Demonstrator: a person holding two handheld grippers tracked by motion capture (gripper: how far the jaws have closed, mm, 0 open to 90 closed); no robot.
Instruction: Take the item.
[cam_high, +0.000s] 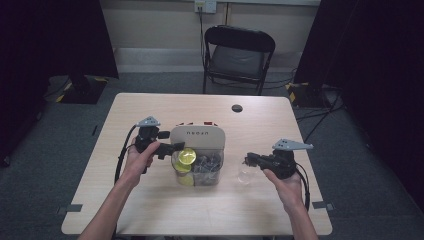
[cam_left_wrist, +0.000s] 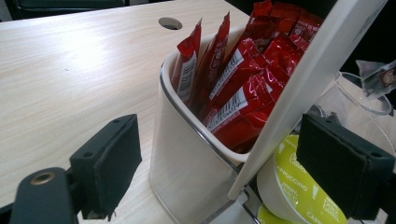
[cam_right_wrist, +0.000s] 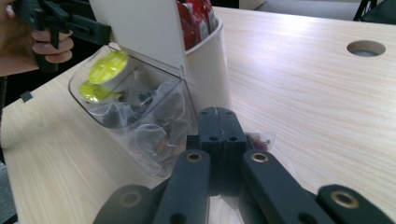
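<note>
Clear pouch (cam_high: 246, 172) pinched in right gripper (cam_high: 248, 161), jaws fully together beside the organizer (cam_high: 197, 135). Left gripper (cam_high: 176, 147) half-open, straddling its lid (cam_left_wrist: 308, 79), no grip.

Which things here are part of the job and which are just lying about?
In use: storage box, its raised lid, clear packet in the shut right tool, left tool beside the lid.
Idle: red sachets, green capsules, folding chair.

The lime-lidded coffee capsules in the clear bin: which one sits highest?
The capsule tilted against the raised white lid, next to the left gripper, sits highest. The other lime capsule lies lower, at the bin's outer edge.
</note>
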